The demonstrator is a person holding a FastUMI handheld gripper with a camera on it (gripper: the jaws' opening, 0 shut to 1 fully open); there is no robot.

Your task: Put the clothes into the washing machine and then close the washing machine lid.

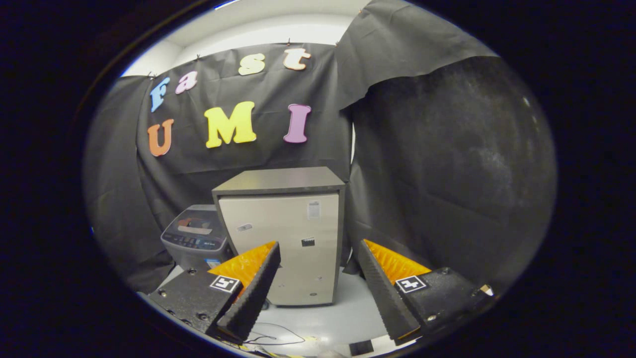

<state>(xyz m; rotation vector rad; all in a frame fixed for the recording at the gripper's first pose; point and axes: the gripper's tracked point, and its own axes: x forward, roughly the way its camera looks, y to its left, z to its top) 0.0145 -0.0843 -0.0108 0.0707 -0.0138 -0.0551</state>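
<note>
Your gripper (318, 258): two fingers (251, 298) spread wide apart, nothing between them, held above a pale tabletop (348, 308). One thin dark cable (271, 338) loops on that surface just ahead of the fingers. Beyond the fingers, one grey mini fridge (285, 238) stands upright, door facing you, its long axis vertical. Just beside it on the left, partly behind it, sits one small grey washing machine (196, 238), upright, control panel angled toward you; something reddish shows at its top. Whether its lid is raised, you cannot tell.
</note>
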